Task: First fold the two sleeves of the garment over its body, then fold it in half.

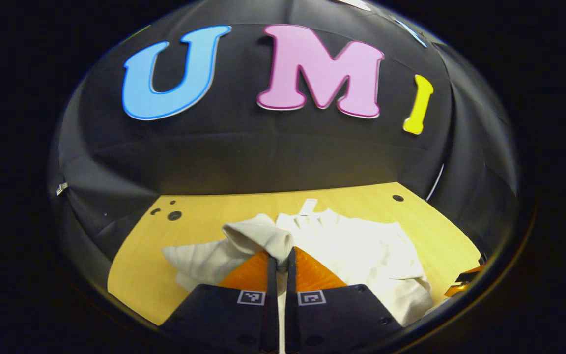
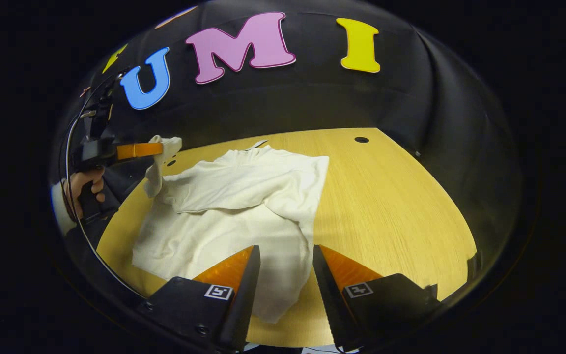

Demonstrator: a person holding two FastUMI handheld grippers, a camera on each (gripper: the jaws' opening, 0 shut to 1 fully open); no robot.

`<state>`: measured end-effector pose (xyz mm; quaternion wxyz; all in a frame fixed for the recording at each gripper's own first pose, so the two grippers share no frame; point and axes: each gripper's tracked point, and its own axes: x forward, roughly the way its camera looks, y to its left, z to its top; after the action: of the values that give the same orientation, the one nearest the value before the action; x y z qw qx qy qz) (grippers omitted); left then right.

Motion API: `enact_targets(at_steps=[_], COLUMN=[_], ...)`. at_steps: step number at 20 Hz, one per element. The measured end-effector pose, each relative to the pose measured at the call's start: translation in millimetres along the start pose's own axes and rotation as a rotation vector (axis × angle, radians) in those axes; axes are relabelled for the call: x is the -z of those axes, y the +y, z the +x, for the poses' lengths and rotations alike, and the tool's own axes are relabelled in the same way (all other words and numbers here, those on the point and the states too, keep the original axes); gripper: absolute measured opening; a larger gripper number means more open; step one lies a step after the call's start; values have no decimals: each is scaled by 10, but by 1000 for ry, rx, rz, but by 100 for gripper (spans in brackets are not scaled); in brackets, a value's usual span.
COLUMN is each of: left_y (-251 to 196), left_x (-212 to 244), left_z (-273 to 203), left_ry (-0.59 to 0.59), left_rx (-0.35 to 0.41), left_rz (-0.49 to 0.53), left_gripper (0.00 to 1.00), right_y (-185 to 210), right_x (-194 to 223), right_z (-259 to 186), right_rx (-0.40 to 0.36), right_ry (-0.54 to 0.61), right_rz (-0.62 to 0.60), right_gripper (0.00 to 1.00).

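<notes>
Item: white garment [image 2: 243,206], spread rumpled on the wooden tabletop [image 2: 391,206], nearer its left edge. One sleeve already lies across the body.
Left gripper [image 1: 279,260]: fingers clenched on the other sleeve's cuff [image 1: 258,236], lifted clear of the tabletop.
Right gripper [image 2: 285,265]: fingers released, above the hem.
Risk: the thin pinch may slip, dropping the sleeve short of the body.
Obscured: hem edge behind the right fingers; collar tag indistinct.
</notes>
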<state>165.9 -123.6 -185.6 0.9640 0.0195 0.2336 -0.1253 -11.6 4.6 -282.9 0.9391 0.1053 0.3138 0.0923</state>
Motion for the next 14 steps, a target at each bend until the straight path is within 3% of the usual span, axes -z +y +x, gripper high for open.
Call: enact_targets(at_steps=[8, 10, 14], left_y=[-1140, -1319, -1726], left_x=[278, 401, 554], left_z=[359, 391, 249], left_ry=[44, 67, 83], left_rx=[135, 169, 297], left_rz=[62, 53, 29], left_gripper=[11, 15, 32], right_y=[-288, -322, -358], right_x=[123, 141, 186], right_z=[-26, -24, -19], right_rx=[13, 15, 24], right_ry=[23, 26, 35], right_rz=[18, 21, 24], right_gripper=[68, 68, 68])
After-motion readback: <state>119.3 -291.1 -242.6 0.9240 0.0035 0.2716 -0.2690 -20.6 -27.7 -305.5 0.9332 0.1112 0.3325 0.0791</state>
